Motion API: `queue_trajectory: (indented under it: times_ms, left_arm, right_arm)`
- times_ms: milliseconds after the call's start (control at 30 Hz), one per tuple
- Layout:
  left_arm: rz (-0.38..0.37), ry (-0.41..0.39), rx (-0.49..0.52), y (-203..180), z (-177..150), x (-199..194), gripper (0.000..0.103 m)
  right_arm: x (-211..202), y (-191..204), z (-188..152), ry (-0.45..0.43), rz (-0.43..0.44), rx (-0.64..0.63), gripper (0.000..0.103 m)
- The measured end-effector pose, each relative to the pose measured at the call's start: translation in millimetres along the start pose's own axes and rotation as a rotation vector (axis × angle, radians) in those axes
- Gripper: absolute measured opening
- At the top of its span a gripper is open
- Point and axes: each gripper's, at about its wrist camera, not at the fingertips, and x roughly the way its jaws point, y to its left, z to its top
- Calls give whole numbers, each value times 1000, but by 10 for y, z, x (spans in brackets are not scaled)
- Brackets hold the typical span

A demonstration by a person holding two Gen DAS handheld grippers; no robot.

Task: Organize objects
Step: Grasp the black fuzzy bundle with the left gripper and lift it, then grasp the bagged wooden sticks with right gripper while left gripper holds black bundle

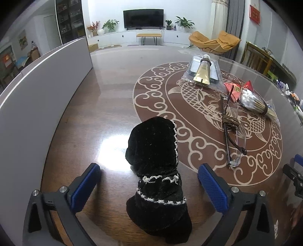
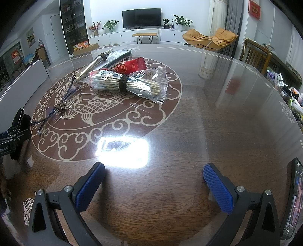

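text: none legible | red wall sign [image 1: 254,14]: characters blurred

Home living rm – TV [image 1: 143,18], plants [image 1: 110,24], lounge chair [image 1: 214,40]

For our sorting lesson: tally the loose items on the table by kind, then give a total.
Black knitted pouch: 1
Eyeglasses: 1
Gold tube: 1
Cotton swab bundle: 1
Red packet: 1
Clear-wrapped dark package: 1
Phone: 1
Total: 7
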Motion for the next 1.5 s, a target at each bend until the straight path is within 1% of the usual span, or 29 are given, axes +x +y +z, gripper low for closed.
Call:
queue_trajectory:
  times_ms: [967,1033,1100,1133,1167,1200,1233,1267,1300,1333,1400,1500]
  left_arm:
    - [1,0,1,6,-17,8,103]
    - [1,0,1,7,-14,6,103]
    - [1,0,1,7,-15,6,103]
    - [1,0,1,8,-15,6,103]
    - [1,0,1,7,-17,7,103]
    - [1,0,1,8,-16,7,103]
    - [1,0,1,8,-16,7,103]
    - [1,0,1,8,-18,8,103]
    - [1,0,0,8,-17,7,103]
    - [1,0,1,8,-17,7,103]
    - [2,0,1,10,-18,7,103]
    - [2,-1,0,13,-20,-9,103]
  right_arm:
    - [-9,-5,-9,2,1,-3,103]
    - [-20,-14,-7,15,13,-18,103]
    - [-40,-14,45,80,27,-46,103]
    - [-96,-10,85,63,37,-59,103]
    - [-175,8,161,21,52,-89,103]
    - [-259,59,274,-31,56,-147,103]
    - [-298,123,385,-63,52,-208,103]
    - [-303,199,507,-87,48,-279,103]
    - [-243,313,673,-93,49,-382,103]
    - [-173,375,752,-80,59,-441,103]
    - [65,536,931,-18,82,-599,103]
    - [366,740,1022,55,68,-796,99]
